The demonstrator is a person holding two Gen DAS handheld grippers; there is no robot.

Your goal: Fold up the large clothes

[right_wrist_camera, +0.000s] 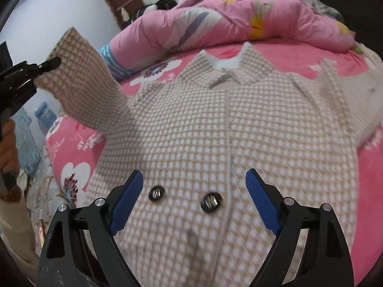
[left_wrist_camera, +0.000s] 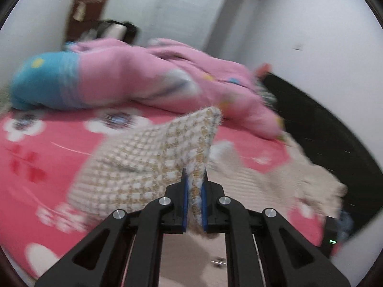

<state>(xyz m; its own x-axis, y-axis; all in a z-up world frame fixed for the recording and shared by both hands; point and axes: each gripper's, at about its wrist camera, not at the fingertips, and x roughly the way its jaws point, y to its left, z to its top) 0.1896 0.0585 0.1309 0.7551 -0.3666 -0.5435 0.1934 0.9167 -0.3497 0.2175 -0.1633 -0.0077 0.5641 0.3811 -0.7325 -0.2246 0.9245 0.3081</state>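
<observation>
Checked coat (right_wrist_camera: 215,124) spread front-up on the pink floral bedsheet (right_wrist_camera: 71,153): with left gripper (left_wrist_camera: 194,191) clamped on its raised sleeve (right_wrist_camera: 81,79) and right gripper (right_wrist_camera: 194,203) spread apart, empty, above the buttons (right_wrist_camera: 156,194), carry sleeve across chest, then smooth flat.

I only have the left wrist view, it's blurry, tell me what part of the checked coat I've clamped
Observer: The left gripper is shut on the end of the coat's sleeve, lifted off the bed.
Operator: And the rest of the coat?
Observer: The checked coat lies spread front-up on the pink bedsheet, collar toward the pink quilt.
Operator: Is my right gripper holding anything?
Observer: No. The right gripper is open above the coat's front, with two dark buttons between its fingers.
</observation>
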